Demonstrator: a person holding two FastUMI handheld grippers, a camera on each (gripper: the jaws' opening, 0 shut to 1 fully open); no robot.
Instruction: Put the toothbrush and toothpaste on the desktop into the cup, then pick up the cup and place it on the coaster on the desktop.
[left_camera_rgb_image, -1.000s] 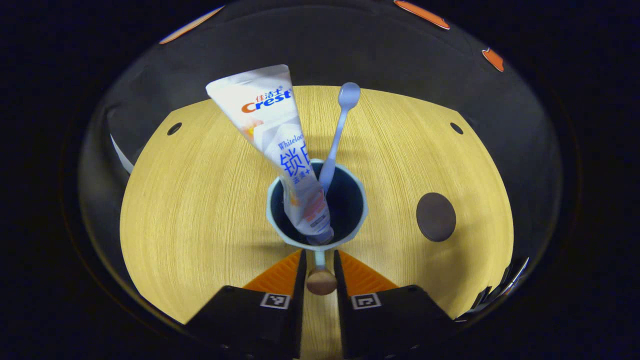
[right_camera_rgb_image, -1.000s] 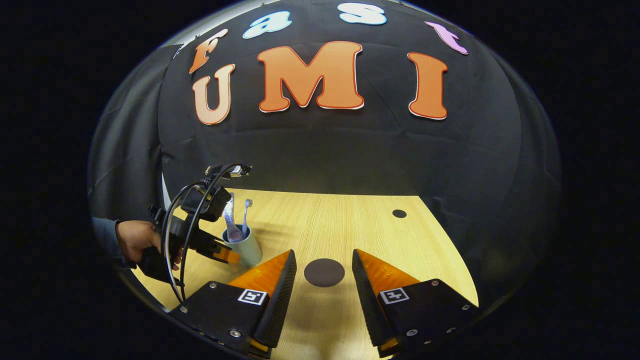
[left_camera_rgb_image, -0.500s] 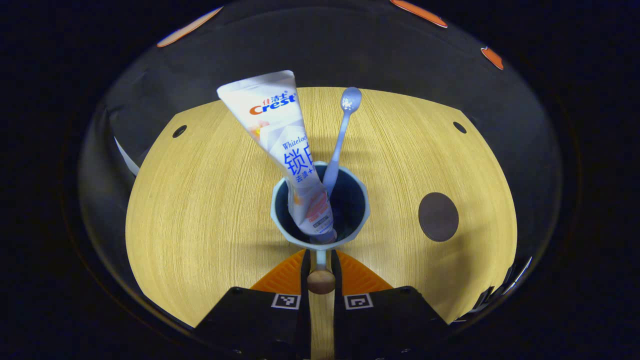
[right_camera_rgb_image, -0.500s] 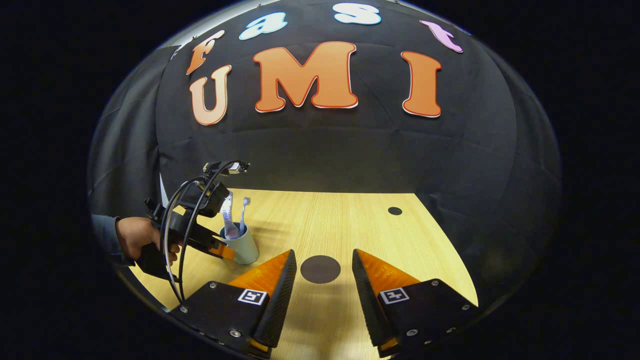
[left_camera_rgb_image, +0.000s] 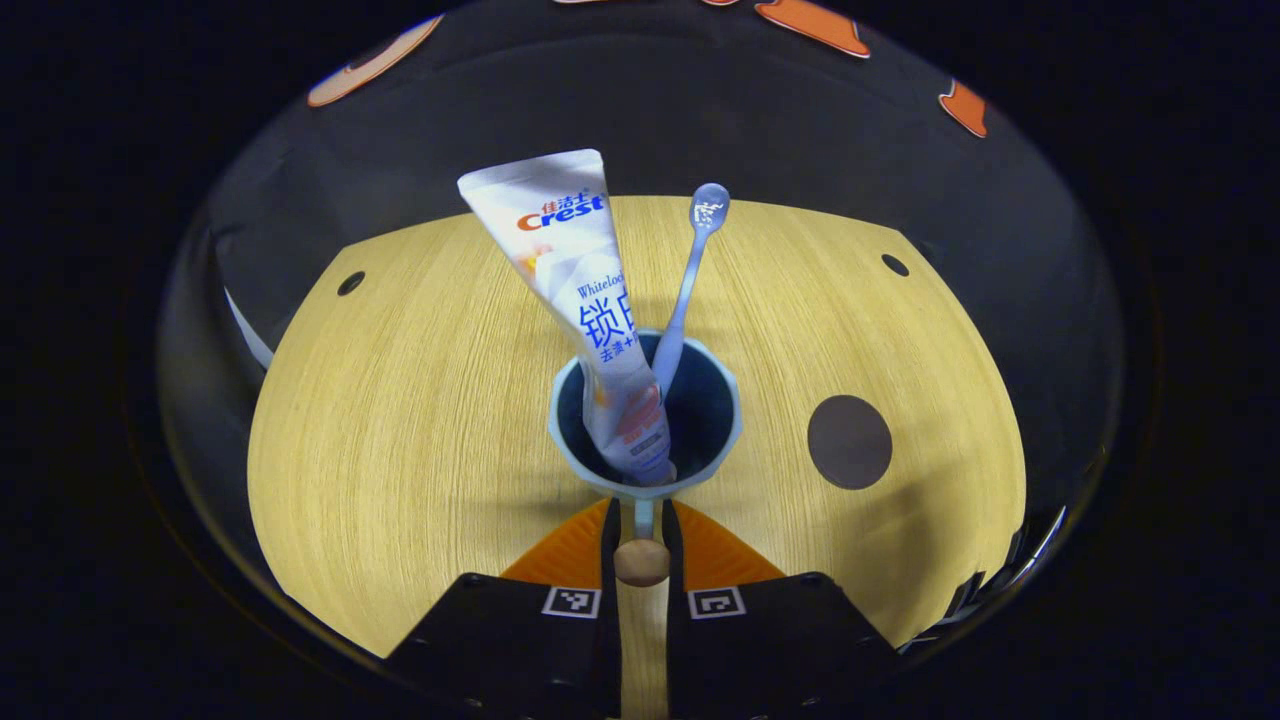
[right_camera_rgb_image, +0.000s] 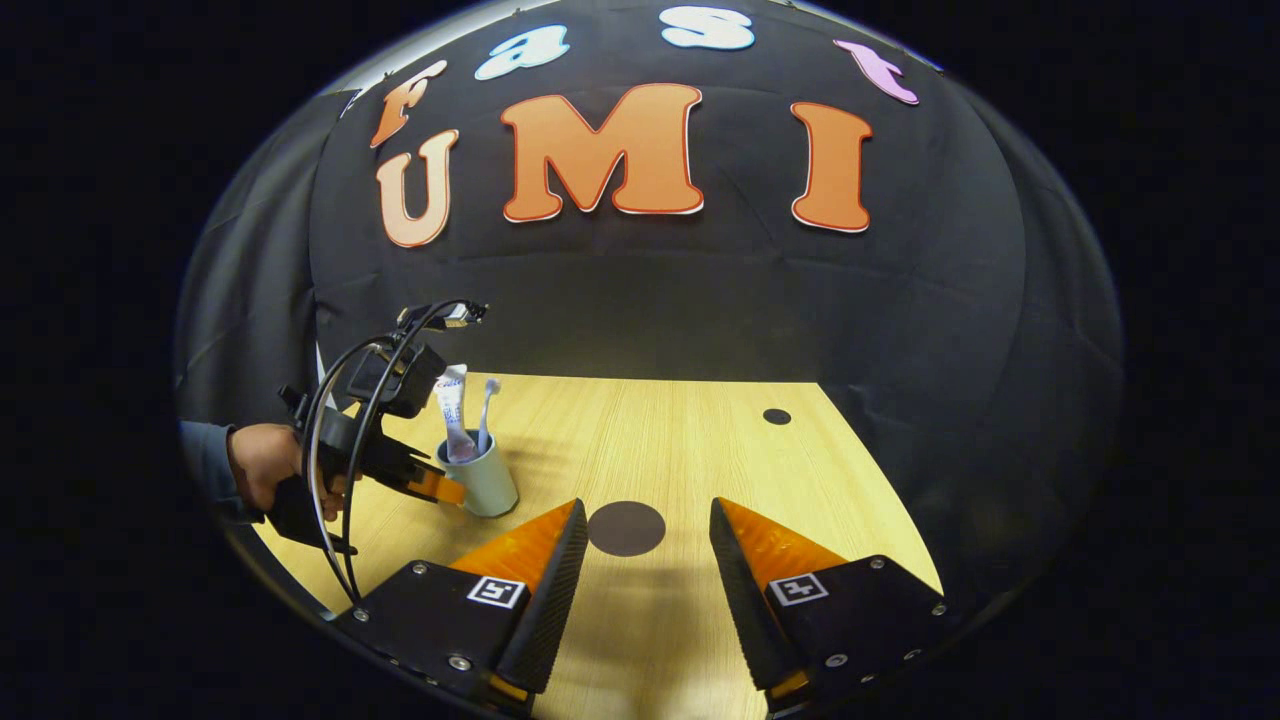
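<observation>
The first half of the task looks finished: the toothpaste (left_camera_rgb_image: 590, 310) and the toothbrush (left_camera_rgb_image: 685, 290) both stand leaning inside the cup (left_camera_rgb_image: 645, 420), their upper ends sticking out above its rim. What is left, judging from how things lie, is the move onto the coaster (left_camera_rgb_image: 849, 441), which lies bare on the bench (left_camera_rgb_image: 400, 420) well apart from the cup, toward the bench's near edge as the right gripper view shows it. The left hand-held gripper (left_camera_rgb_image: 641, 525) is nearly closed, its two fingers pinching the cup's handle (left_camera_rgb_image: 641, 545) between them, so the grasp for the carry seems made. From these views I cannot tell whether the cup is clear of the bench. The right hand-held gripper (right_camera_rgb_image: 640, 545) hangs wide open and empty, the coaster lying between its fingers.
</observation>
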